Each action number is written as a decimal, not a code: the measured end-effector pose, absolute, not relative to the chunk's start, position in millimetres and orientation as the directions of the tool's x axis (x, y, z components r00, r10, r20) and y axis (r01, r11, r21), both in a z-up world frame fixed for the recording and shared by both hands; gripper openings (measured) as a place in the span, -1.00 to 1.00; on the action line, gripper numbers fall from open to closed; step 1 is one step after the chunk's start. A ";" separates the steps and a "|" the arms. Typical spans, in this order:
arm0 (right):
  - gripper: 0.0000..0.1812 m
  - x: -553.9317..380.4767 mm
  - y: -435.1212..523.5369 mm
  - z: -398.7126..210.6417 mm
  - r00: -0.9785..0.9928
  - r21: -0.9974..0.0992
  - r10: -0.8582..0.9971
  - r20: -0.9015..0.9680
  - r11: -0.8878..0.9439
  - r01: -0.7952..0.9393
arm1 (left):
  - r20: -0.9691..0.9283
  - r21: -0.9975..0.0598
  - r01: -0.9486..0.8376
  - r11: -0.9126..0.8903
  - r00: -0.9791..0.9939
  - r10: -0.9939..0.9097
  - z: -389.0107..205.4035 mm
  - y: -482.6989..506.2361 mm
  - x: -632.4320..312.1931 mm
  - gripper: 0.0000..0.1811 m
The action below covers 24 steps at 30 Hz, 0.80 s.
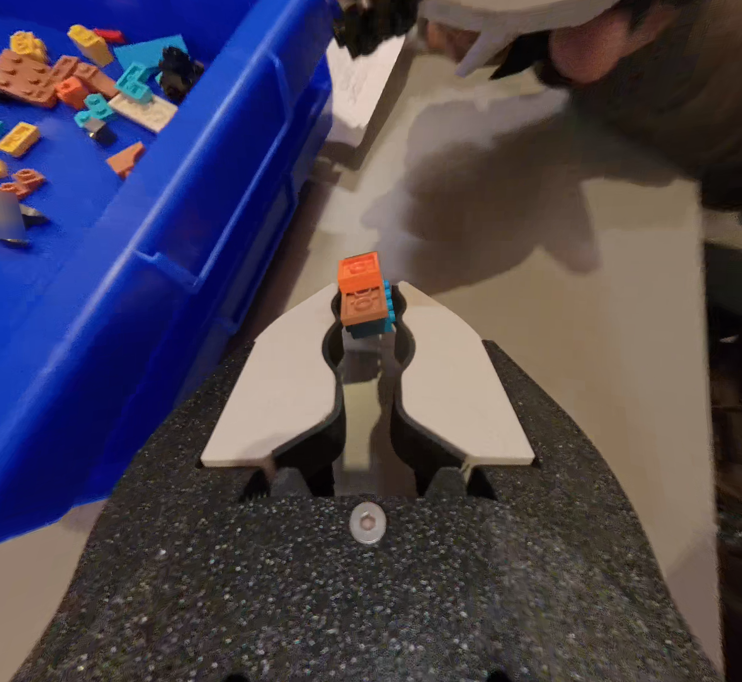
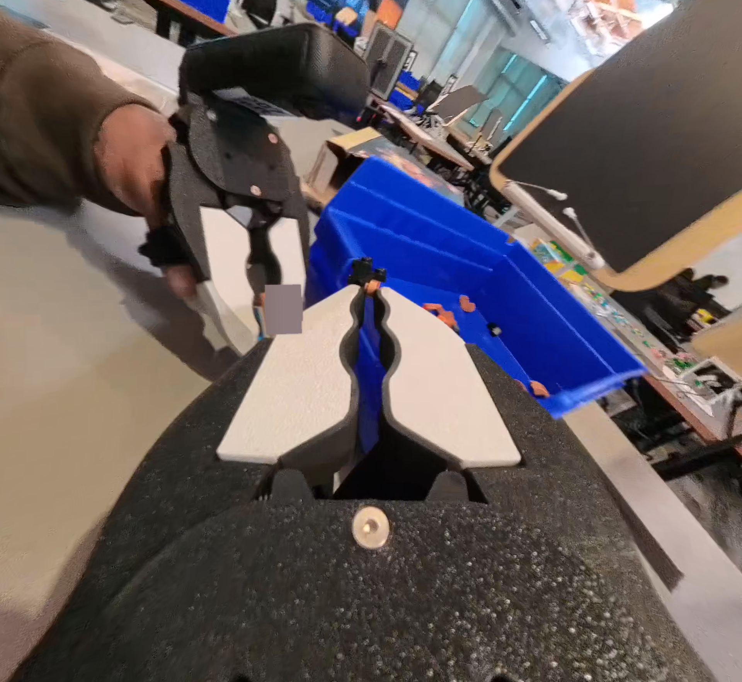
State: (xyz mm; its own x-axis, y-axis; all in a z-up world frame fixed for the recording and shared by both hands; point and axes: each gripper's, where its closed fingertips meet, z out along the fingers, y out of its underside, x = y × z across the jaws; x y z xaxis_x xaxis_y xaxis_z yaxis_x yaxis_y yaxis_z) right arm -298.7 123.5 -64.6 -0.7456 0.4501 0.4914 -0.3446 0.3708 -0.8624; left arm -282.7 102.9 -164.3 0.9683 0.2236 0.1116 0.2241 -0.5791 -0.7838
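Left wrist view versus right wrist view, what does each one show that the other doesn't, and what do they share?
Only the left wrist view shows the left gripper shut on a small stack of orange, brown and teal bricks, plus the many loose bricks on the bin floor.

Only the right wrist view shows the person's hand gripping the left gripper's handle, and the workshop behind with a black panel.

Both show the blue bin and the right gripper shut on a black and brown brick piece.

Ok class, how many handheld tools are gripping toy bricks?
2. The left tool pinches an orange, brown and teal plastic brick stack; the right tool pinches a black and brown plastic brick piece.
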 end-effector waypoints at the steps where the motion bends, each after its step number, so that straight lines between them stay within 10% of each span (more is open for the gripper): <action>1: -0.95 -300.9 129.4 -62.5 -0.731 -0.857 0.462 0.503 0.377 -0.351 | 0.119 -0.792 0.226 -0.567 0.968 0.220 -161.1 103.5 -282.4 -0.76; 11: -0.94 -306.0 128.1 -73.6 -0.643 -0.775 0.452 0.619 0.486 -0.404 | 0.091 -0.661 0.194 -0.725 0.980 0.179 -199.9 97.3 -271.4 -0.68; 24: -0.94 -291.8 106.4 -86.6 -0.469 -0.553 0.314 0.826 0.613 -0.564 | 0.113 -0.951 0.173 -0.255 0.966 0.234 -93.5 100.0 -293.7 -0.68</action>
